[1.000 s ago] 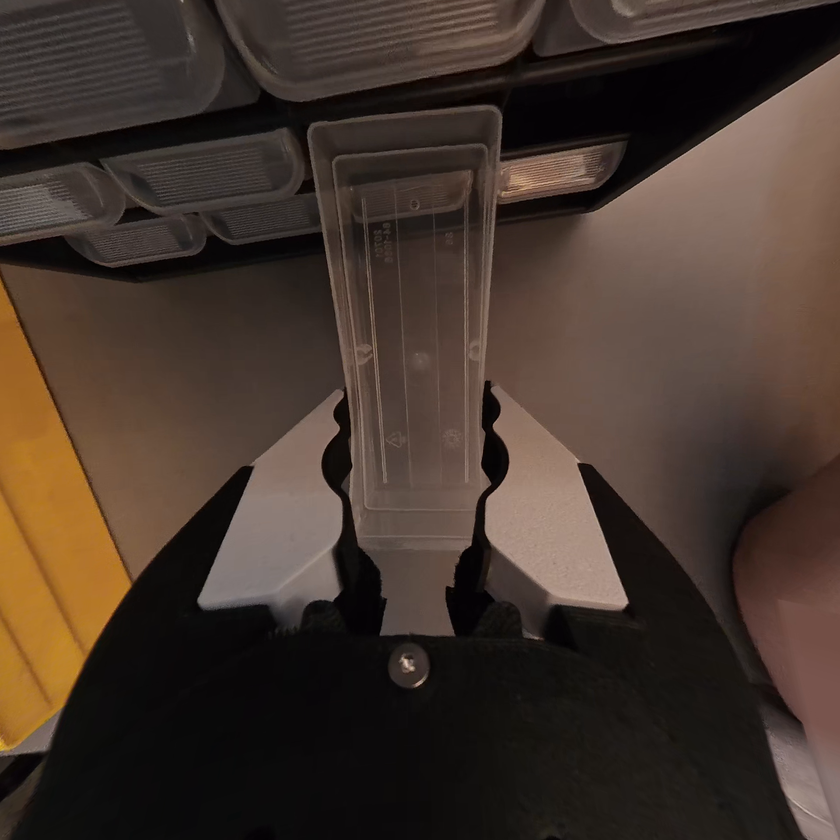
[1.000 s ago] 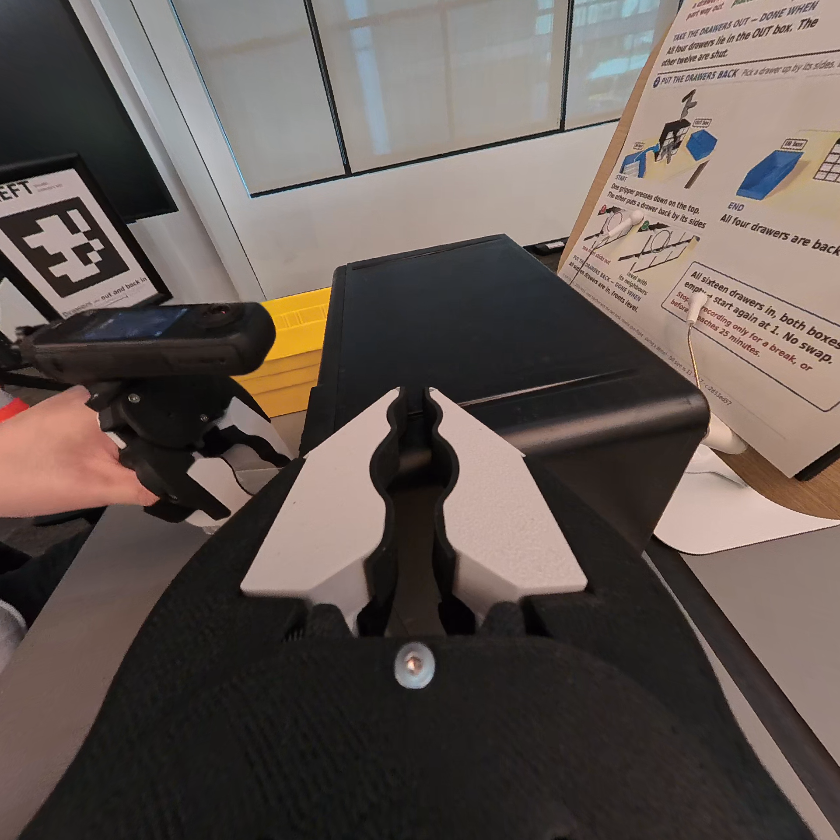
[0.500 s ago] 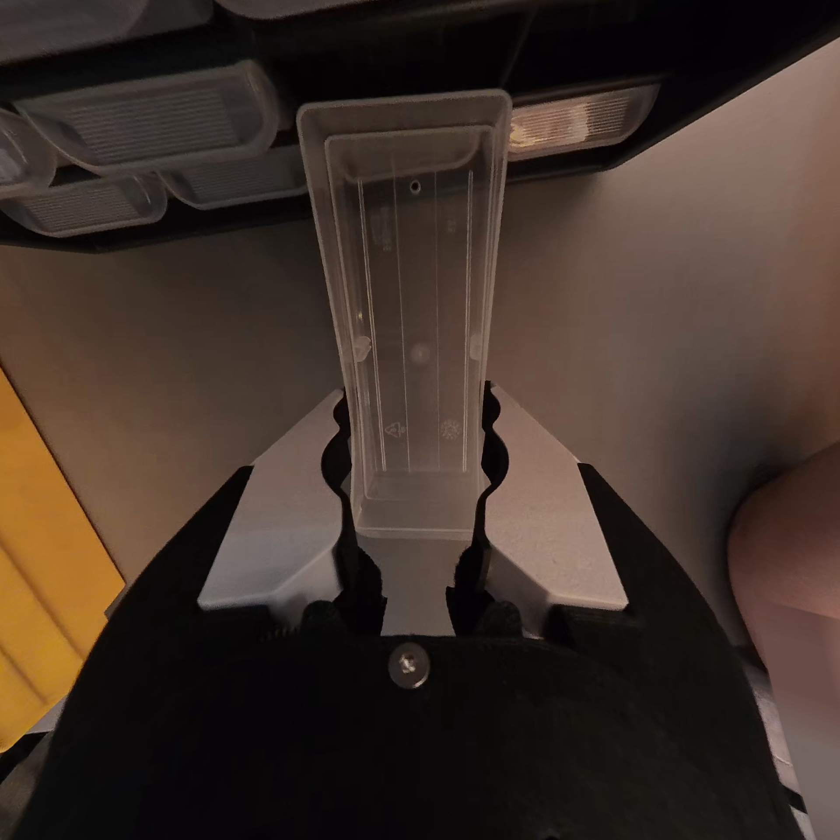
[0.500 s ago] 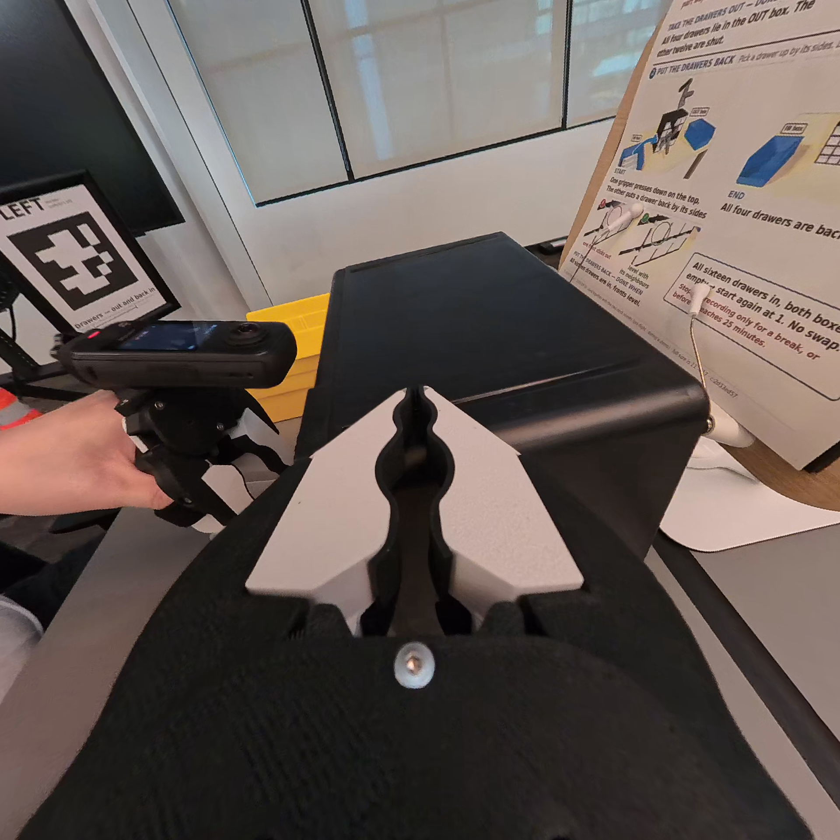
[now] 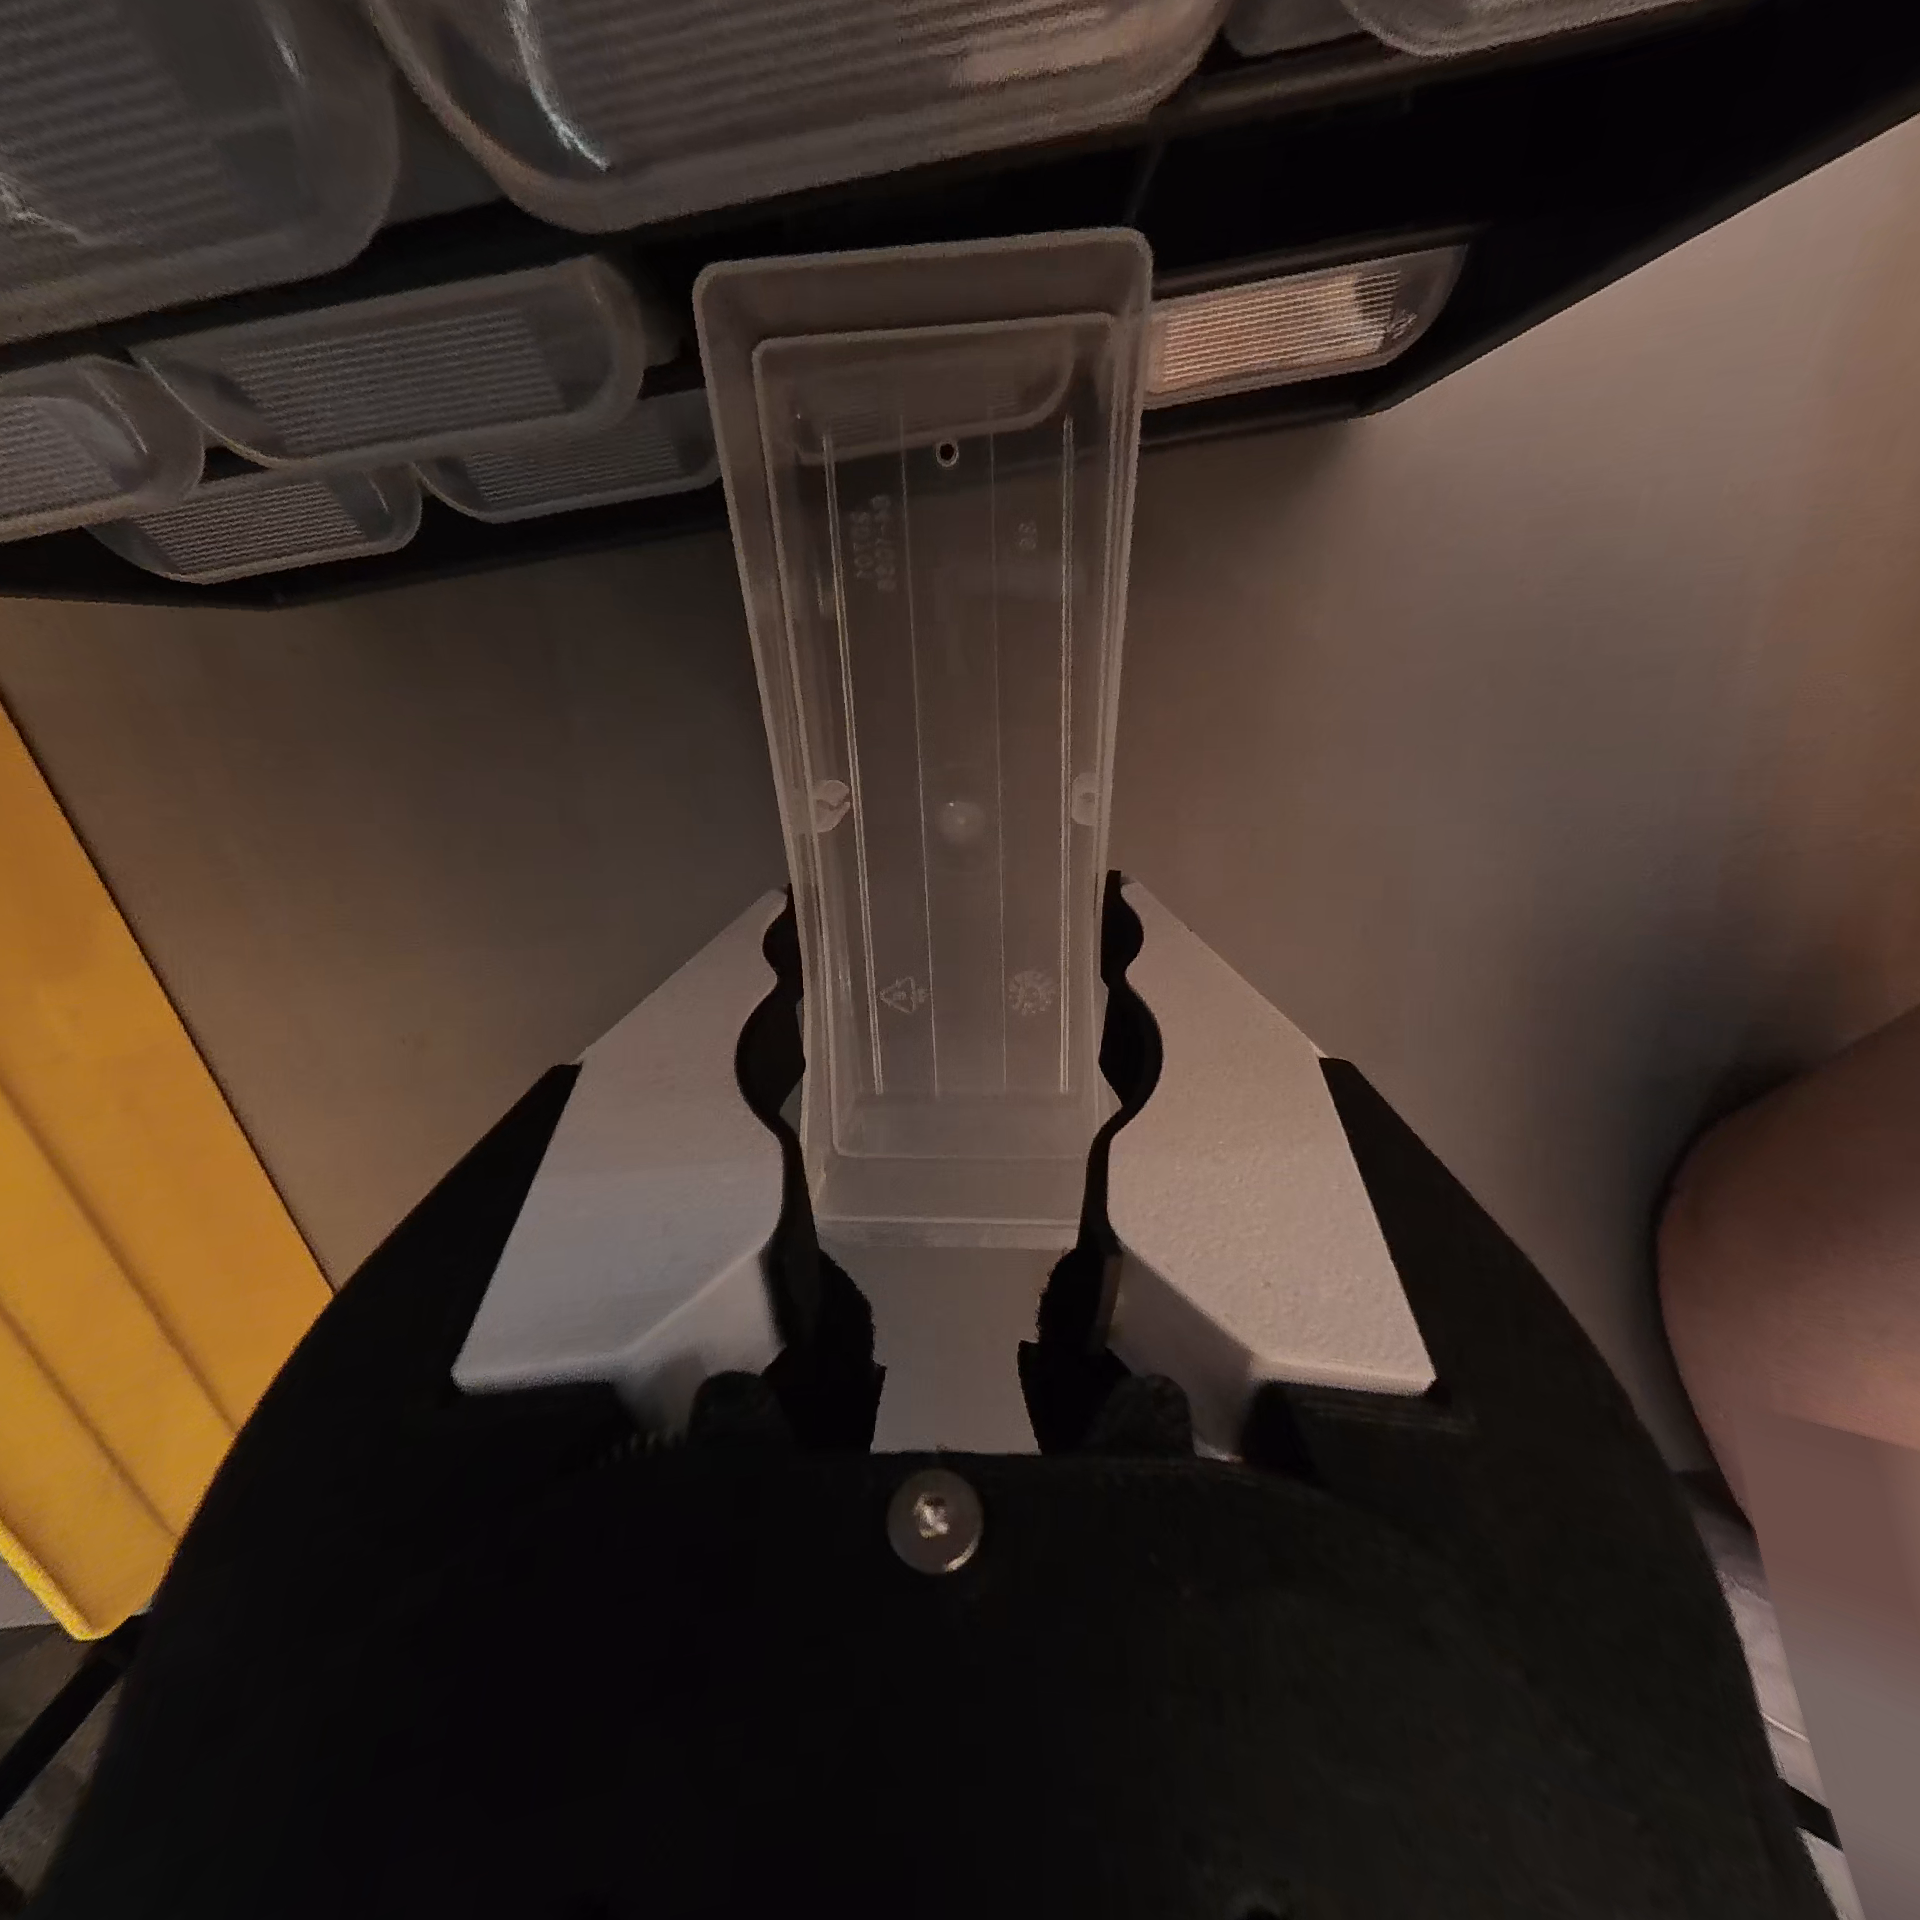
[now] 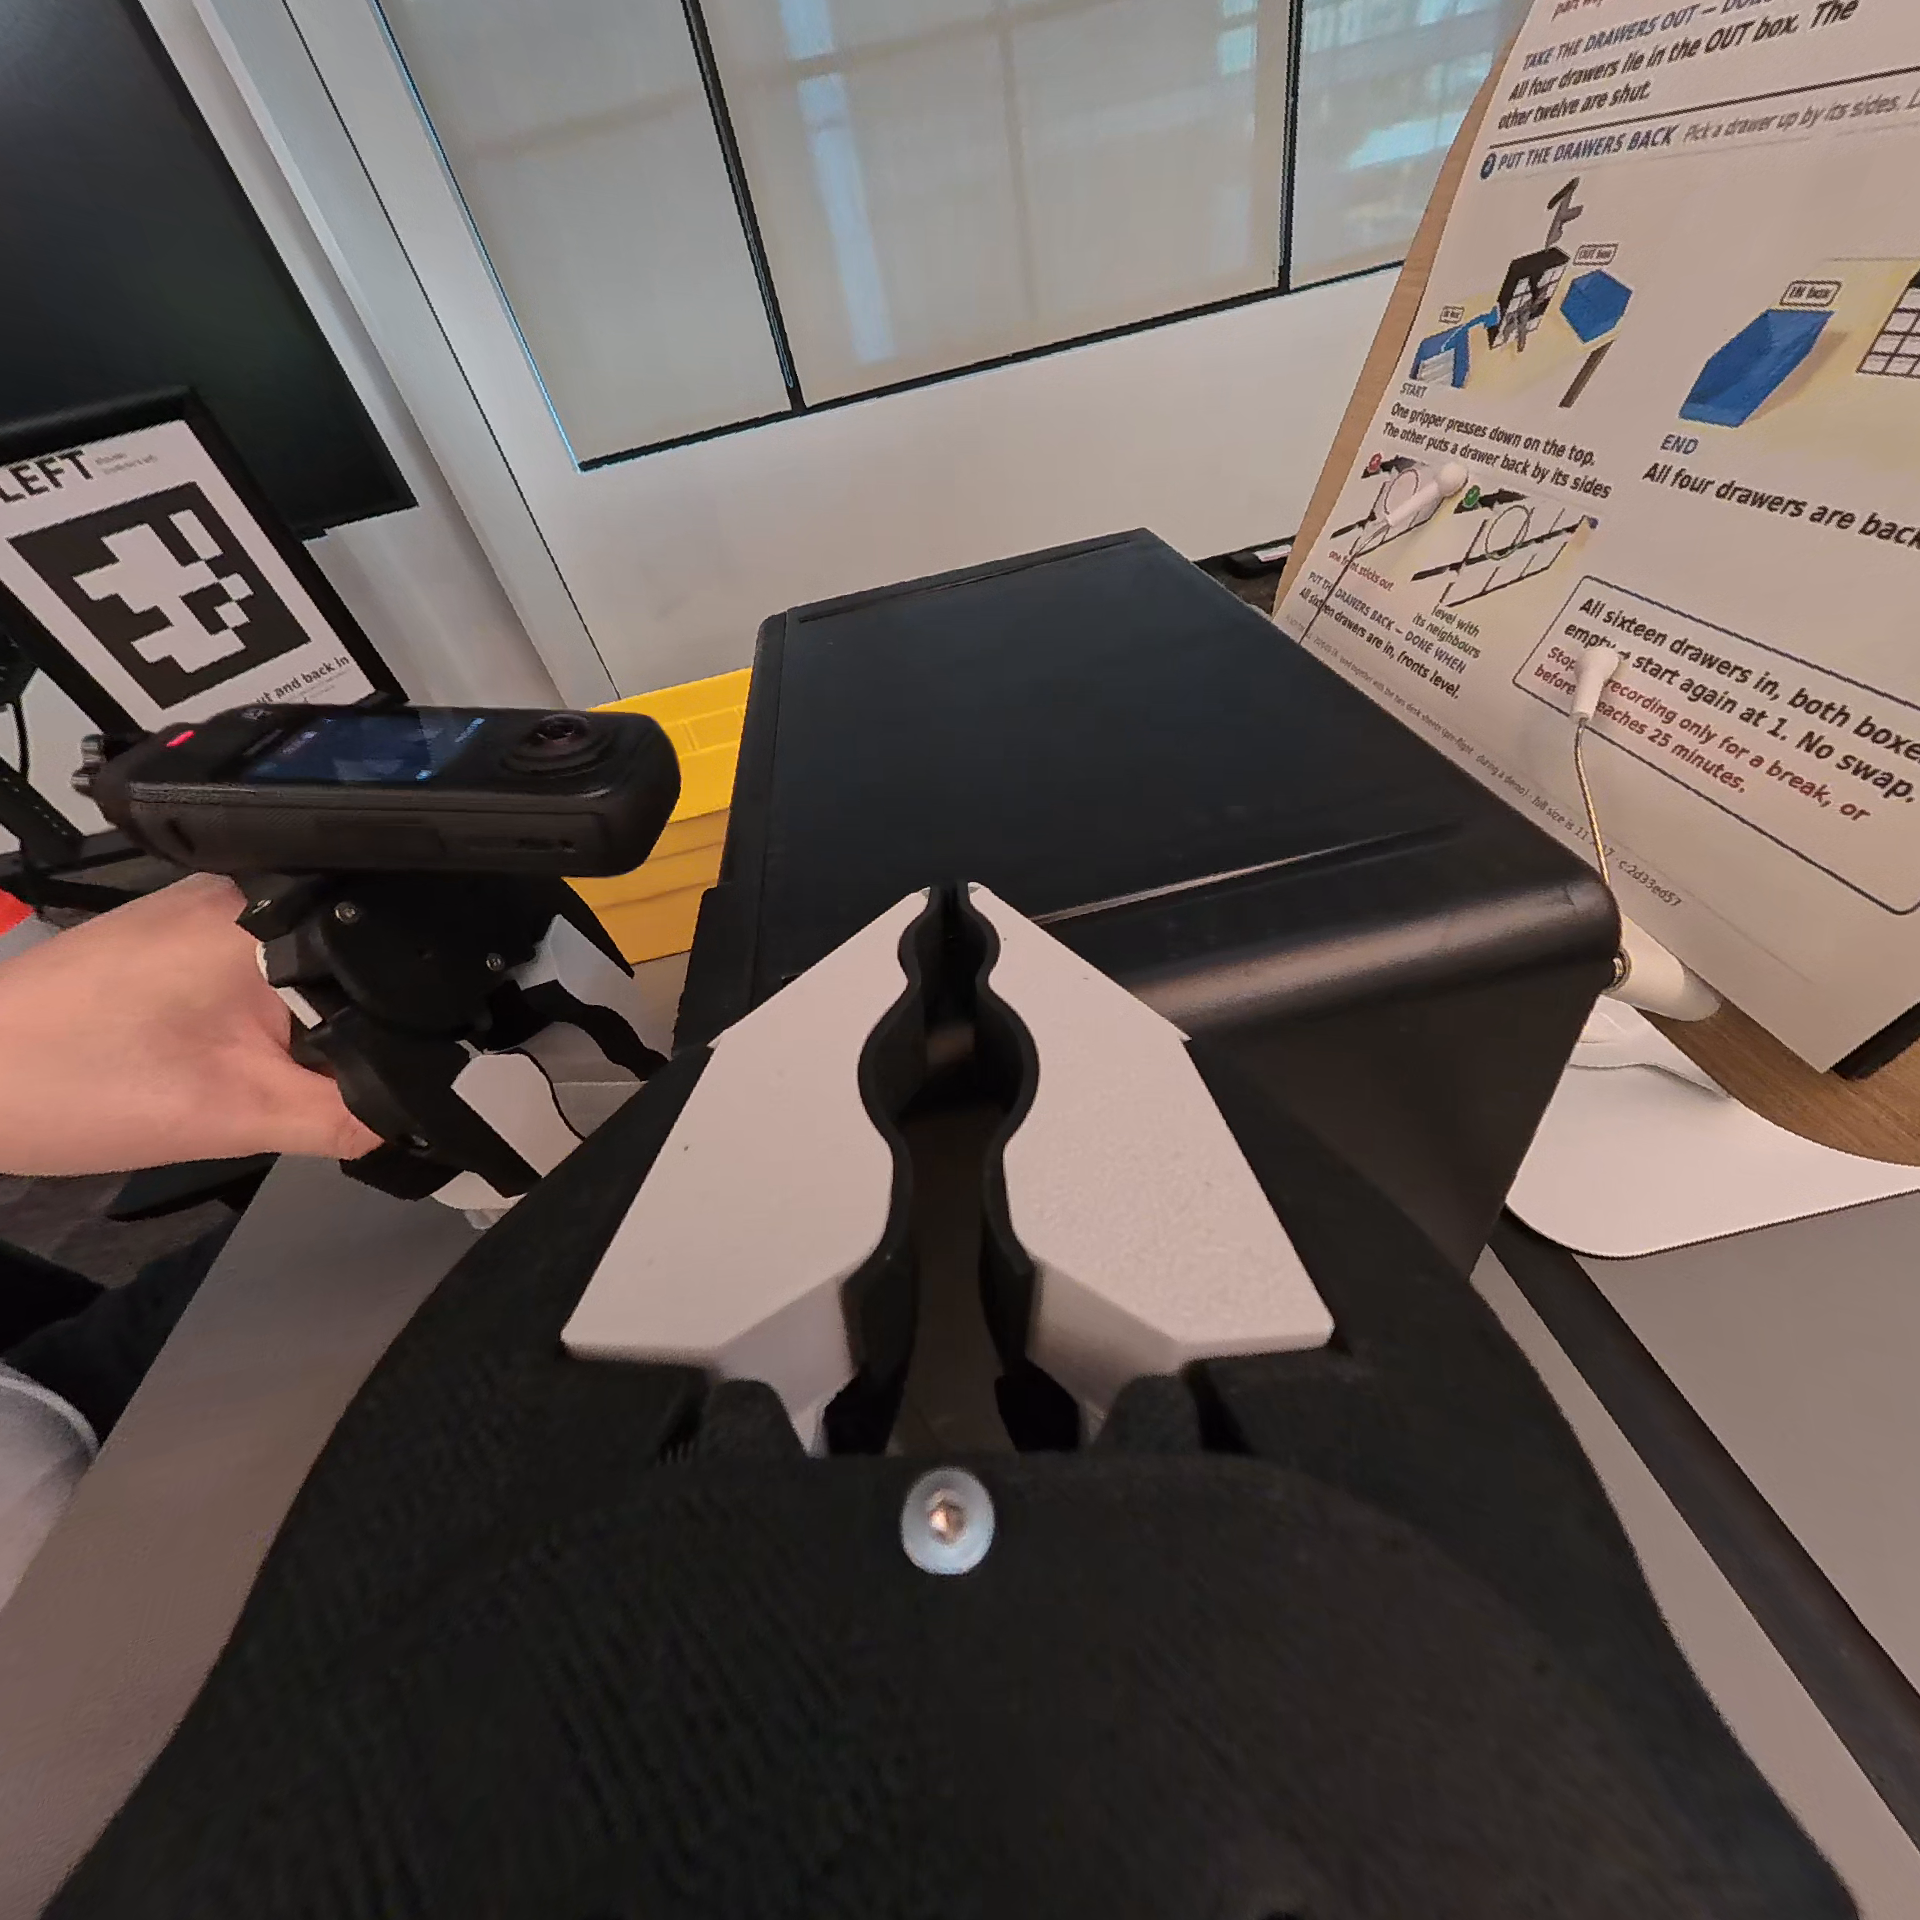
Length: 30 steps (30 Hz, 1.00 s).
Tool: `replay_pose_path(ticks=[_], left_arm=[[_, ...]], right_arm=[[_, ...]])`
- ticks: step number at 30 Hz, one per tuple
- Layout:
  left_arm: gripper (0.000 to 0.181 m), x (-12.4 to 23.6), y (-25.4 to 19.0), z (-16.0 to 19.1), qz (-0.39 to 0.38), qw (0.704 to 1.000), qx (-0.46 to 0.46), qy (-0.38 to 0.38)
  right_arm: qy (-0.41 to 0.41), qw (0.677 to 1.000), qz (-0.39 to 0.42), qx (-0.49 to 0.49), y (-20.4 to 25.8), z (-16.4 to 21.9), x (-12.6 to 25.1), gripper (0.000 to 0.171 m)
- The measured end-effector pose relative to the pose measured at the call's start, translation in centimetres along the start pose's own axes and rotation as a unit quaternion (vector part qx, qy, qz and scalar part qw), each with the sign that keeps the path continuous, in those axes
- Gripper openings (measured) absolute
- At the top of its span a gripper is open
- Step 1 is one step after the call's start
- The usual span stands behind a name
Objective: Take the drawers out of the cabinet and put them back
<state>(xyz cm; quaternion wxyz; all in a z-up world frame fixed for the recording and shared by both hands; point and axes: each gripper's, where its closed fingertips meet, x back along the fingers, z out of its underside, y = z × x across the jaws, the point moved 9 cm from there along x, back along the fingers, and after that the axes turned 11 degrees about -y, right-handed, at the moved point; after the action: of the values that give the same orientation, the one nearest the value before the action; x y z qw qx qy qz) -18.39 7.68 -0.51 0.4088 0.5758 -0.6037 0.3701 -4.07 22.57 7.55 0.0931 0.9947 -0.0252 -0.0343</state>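
A: Where's the drawer (image 5: 940,748)?

B: Your left gripper (image 5: 940,1060) is clamping the clear plastic drawer by its long sides near the back end; its front is meeting the black cabinet (image 6: 1143,748) at the far bottom row.

A: Handling?

B: Probably light, stiff, slick, so keep gripping the side walls.

A: Right gripper (image 6: 951,914)?

B: You're keeping it pinched together, empty, over the cabinet's near top edge.

A: Room?

B: Grey table (image 5: 416,790), yellow bin (image 6: 686,790) far left, windows behind.
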Motion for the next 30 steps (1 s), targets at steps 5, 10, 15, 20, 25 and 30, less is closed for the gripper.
replay_pose_path(ticks=[5,10,15,20,25,30], left_arm=[[0.056,0.5,0.3,-0.2,-0.01,1.0,-0.001,-0.003],[0.056,0.6,0.3,-0.3,-0.008,1.0,0.002,-0.002],[0.056,0.8,0.2,-0.6,-0.008,1.0,0.007,-0.01],[0.056,0.8,0.2,-0.9,-0.017,1.0,0.007,-0.021],[0.056,0.3,0.1,-1.3,-0.018,0.999,0.006,-0.036],[0.057,-0.5,0.1,-2.5,-0.028,0.998,0.004,-0.049]], right_arm=[[0.0,1.0,0.0,0.0,0.0,0.0,0.0,0.0],[-0.001,1.0,-0.001,-0.001,0.0,0.0,0.0,0.0],[-0.001,1.0,-0.004,-0.002,0.0,0.0,0.1,0.0],[-0.002,1.0,-0.004,-0.005,0.0,0.0,0.1,0.0],[-0.002,1.0,-0.003,-0.002,0.0,0.0,0.1,0.0],[-0.003,1.0,-0.006,-0.006,0.0,0.0,0.1,0.0]])
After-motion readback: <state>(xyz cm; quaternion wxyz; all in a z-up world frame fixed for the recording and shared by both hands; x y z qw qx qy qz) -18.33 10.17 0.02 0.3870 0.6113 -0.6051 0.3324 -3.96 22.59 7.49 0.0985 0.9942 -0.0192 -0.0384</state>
